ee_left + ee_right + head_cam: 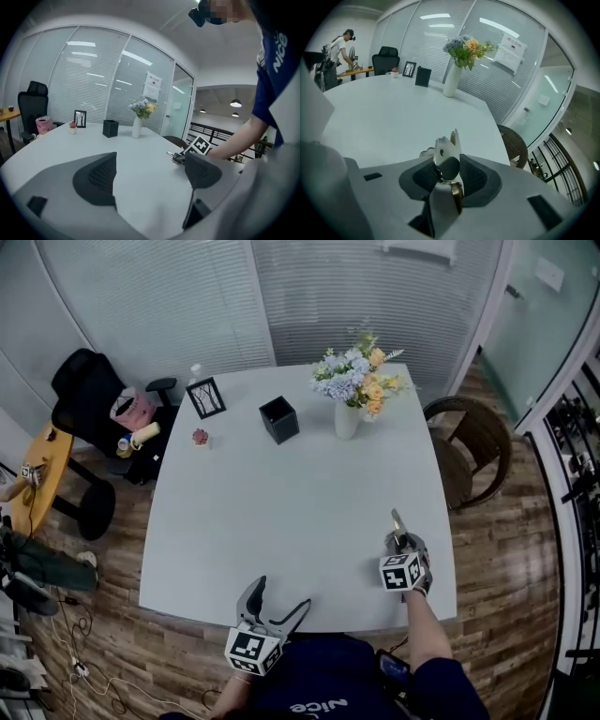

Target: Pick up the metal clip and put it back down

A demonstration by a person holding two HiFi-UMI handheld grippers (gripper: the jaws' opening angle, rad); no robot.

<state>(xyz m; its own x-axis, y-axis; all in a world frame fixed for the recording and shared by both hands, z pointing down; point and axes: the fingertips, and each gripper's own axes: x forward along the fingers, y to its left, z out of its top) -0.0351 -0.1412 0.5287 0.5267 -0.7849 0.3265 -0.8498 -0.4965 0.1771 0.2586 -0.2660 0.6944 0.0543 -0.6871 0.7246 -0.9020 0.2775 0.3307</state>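
The metal clip (446, 154) is a shiny steel spring clip, and it sits between the dark pads of my right gripper (449, 174), which press on it from both sides. In the head view that clip (398, 524) sticks out ahead of the right gripper (404, 545) near the right edge of the white table (281, 512). The left gripper view shows the clip (174, 156) low over the tabletop. My left gripper (277, 601) hovers at the table's front edge, jaws wide apart and empty; between its pads (101, 176) only bare table shows.
At the far side of the table stand a vase of flowers (352, 395), a black square box (278, 419), a small picture frame (205, 397) and a tiny potted plant (200, 437). A wicker chair (473, 446) is at the right, a black office chair (89, 395) at the left.
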